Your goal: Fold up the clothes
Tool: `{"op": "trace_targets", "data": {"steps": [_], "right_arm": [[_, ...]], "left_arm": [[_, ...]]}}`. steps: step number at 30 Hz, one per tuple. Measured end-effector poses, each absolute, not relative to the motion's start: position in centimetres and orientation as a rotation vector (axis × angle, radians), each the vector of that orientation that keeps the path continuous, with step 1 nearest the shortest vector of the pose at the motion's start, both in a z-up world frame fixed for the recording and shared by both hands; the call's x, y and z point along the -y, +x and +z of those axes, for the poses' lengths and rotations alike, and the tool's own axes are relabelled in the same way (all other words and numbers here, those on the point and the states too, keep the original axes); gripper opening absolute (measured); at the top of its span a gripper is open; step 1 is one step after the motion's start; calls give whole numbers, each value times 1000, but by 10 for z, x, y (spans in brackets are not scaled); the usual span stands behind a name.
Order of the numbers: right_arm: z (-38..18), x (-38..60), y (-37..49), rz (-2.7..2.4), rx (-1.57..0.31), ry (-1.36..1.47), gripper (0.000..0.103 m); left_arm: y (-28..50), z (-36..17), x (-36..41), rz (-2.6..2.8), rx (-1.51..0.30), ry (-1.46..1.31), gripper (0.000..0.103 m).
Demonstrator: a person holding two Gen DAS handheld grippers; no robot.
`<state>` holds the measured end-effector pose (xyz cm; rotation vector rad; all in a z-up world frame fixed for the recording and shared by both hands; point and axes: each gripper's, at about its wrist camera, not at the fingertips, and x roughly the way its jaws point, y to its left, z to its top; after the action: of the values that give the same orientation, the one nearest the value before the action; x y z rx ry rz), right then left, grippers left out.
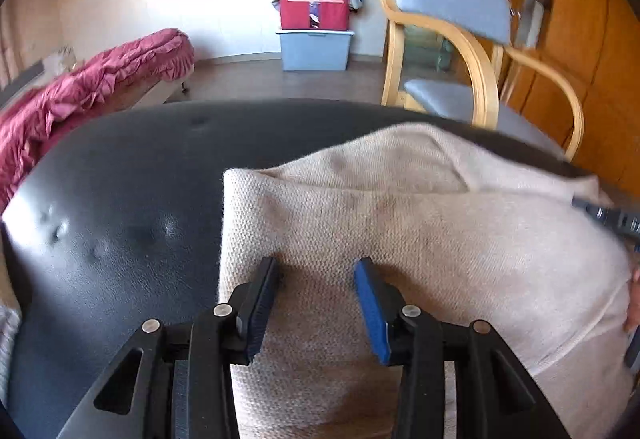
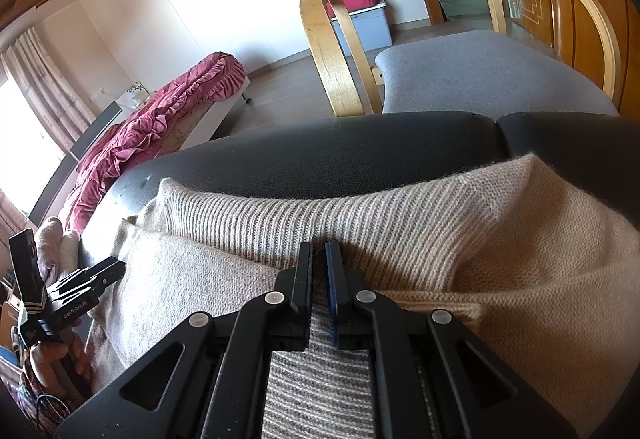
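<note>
The right gripper (image 2: 319, 251) is pinched tight on the ribbed hem (image 2: 280, 215) of a beige knit sweater (image 1: 420, 223), which lies across a black leather cushion (image 1: 132, 183). The left gripper (image 1: 316, 269) hovers spread wide over the sweater's folded edge.

Beige knit sweater (image 1: 400, 215), partly folded, lying on black cushion (image 1: 132, 175)

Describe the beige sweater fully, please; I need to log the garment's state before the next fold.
The beige sweater is a soft, fuzzy knit with a ribbed, faintly striped band. It lies partly folded on the black leather cushion, one fold edge crossing it. The right gripper pinches the ribbed band, fingers closed. The left gripper sits open over the knit near its left edge.
</note>
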<state>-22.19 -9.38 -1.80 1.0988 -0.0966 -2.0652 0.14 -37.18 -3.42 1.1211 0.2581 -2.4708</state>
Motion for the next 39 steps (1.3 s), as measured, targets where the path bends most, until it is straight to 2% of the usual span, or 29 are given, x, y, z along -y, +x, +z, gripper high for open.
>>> {"op": "trace_targets", "data": {"steps": [11, 15, 20, 23, 26, 29, 31, 32, 35, 39], "right_arm": [[-18, 93, -223, -2062, 101, 1100, 7], [-18, 94, -223, -2065, 97, 1100, 7], [-19, 94, -222, -2069, 90, 1098, 7], [-18, 94, -222, -2073, 89, 1097, 7], [-7, 99, -212, -2135, -6, 1044, 8], [31, 108, -173, -2241, -202, 824, 14], [51, 116, -138, -2190, -276, 739, 34], [52, 119, -128, -2169, -287, 744, 37], [44, 126, -108, -2118, -311, 795, 39], [12, 127, -102, -2115, -435, 891, 39]], "left_arm": [[24, -20, 366, -2365, -167, 1088, 41], [47, -7, 355, -2472, -300, 997, 41], [34, -24, 334, -2485, -221, 1114, 41], [30, -33, 335, -2461, -242, 1132, 42], [28, -35, 331, -2453, -206, 1126, 42], [25, -37, 327, -2446, -171, 1120, 42], [24, -38, 325, -2443, -158, 1116, 42], [25, -39, 327, -2448, -172, 1115, 42], [27, -40, 328, -2456, -195, 1111, 42], [29, -40, 328, -2460, -204, 1109, 42]]}}
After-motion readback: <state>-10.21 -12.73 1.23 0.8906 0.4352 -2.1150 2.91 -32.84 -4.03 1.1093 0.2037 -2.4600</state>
